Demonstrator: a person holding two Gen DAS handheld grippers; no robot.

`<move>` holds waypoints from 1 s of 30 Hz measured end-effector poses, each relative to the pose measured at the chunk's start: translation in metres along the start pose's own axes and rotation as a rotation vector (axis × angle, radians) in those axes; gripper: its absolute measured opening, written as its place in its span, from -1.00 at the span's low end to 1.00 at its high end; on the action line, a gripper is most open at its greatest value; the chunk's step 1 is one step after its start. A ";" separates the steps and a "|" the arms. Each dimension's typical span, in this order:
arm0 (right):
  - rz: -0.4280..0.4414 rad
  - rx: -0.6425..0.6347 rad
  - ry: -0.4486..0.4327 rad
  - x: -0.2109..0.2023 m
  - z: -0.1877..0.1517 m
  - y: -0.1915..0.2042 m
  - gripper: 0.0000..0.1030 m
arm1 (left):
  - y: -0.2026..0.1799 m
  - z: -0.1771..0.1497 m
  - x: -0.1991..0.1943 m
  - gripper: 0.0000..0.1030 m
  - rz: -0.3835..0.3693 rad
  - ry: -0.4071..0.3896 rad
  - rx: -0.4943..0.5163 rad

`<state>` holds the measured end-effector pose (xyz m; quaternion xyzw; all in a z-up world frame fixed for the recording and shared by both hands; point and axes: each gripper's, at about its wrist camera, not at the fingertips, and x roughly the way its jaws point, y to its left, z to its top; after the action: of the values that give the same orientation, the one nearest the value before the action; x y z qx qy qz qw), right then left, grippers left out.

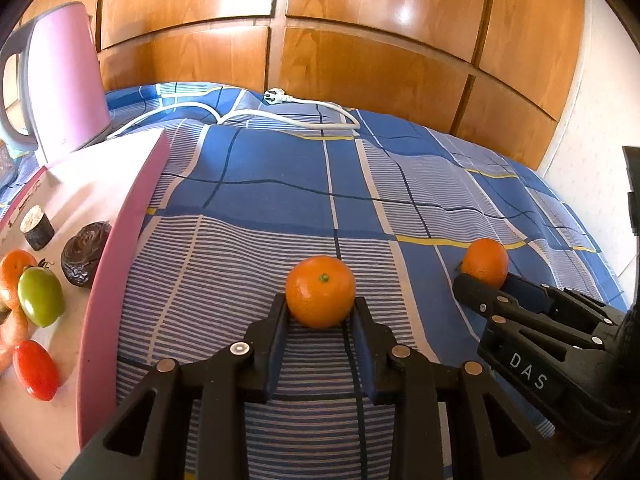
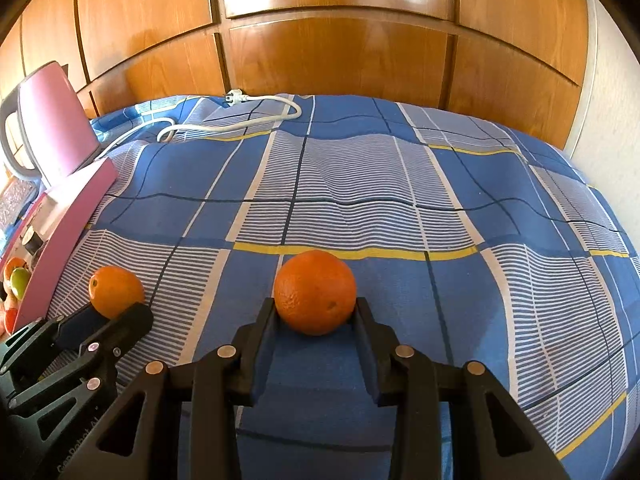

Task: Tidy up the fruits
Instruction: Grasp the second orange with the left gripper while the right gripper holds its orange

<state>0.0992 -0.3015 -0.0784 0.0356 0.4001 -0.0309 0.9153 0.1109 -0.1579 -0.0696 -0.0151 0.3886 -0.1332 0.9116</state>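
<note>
Sheet: woven cloth, matt, wrinkled. Wardrobe behind sheet: varnished wood, glossy, glare spots. Kettle at sheet's left edge: smooth satin plastic. Cable on sheet: smooth white plastic. Both oranges: dimpled peel, slight sheen. Left gripper and right gripper: matt black plastic, shiny metal pins.

Counted on the blue checked cloth: two oranges, one at left, one at right. One pink tray holds one further orange, one green tomato, one red tomato, two dark items. One pink kettle, one white cable.
</note>
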 end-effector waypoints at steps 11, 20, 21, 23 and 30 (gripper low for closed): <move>-0.005 -0.003 -0.010 -0.001 -0.002 0.001 -0.27 | 0.001 0.000 0.000 -0.39 -0.006 -0.003 -0.006; 0.002 0.002 -0.013 -0.002 -0.001 0.000 -0.27 | 0.000 -0.001 -0.001 -0.39 -0.003 -0.006 -0.001; 0.003 0.003 -0.014 -0.002 -0.001 -0.001 -0.27 | -0.001 -0.001 -0.001 -0.40 -0.002 -0.007 0.001; 0.005 0.005 -0.015 -0.002 -0.002 -0.001 -0.27 | -0.002 -0.001 -0.002 -0.40 0.001 -0.009 0.006; 0.006 -0.001 -0.020 -0.008 -0.004 0.000 -0.27 | -0.003 -0.005 -0.007 -0.41 0.006 -0.009 0.025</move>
<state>0.0909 -0.3005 -0.0758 0.0362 0.3908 -0.0284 0.9193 0.1020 -0.1586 -0.0674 -0.0034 0.3828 -0.1353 0.9139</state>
